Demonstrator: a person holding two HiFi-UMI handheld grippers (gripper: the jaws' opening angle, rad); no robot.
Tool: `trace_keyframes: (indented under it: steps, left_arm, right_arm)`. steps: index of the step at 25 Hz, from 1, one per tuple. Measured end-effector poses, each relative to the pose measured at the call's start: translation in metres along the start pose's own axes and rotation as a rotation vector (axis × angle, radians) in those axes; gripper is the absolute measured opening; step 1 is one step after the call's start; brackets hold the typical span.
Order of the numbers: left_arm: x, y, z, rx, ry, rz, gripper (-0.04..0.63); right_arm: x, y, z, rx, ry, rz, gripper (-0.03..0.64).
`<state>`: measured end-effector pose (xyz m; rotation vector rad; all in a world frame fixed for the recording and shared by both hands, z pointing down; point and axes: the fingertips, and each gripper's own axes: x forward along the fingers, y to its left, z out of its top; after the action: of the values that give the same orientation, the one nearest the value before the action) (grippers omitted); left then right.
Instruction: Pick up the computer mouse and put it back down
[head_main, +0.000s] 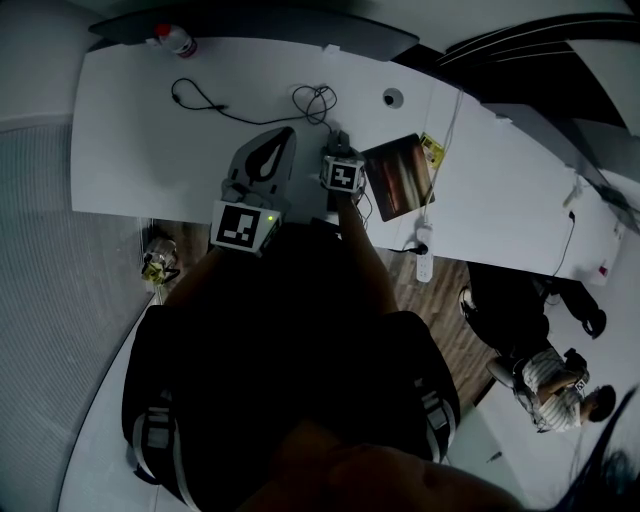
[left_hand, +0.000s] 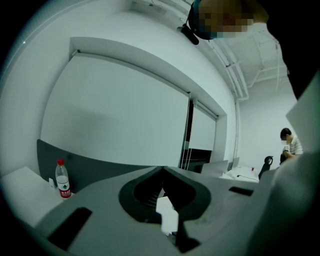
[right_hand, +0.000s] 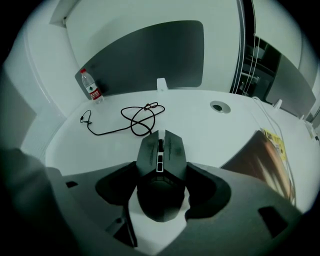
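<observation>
Computer mouse (right_hand: 160, 192) between jaws of the right gripper (right_hand: 161, 167) (wheel end outward)

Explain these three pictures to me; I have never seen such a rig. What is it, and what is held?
No robot here: a person holds a hand-held gripper in each hand. One picture comes from a head camera looking down at the white desk; the other two from cameras riding on those hand-held grippers, looking along their jaws. The right hand-held gripper is closed on the computer mouse. The left hand-held gripper is shut and empty, aimed at a wall. A black cable, a water bottle and a dark flat pad are on the desk.
</observation>
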<state>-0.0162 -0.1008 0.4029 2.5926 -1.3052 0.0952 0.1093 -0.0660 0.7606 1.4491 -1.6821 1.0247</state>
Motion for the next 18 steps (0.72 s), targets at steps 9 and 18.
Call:
trace_keyframes:
  steps: [9,18]
  left_arm:
    - [0.006,-0.004,-0.002,-0.001,0.001,0.005,0.005]
    - [0.007,-0.004,-0.004,-0.007,0.016,0.016,0.005]
  right_arm:
    - [0.009,0.005,-0.007,0.005,0.02,0.027,0.293]
    - [0.01,0.004,-0.012,-0.014,0.043,0.019,0.293]
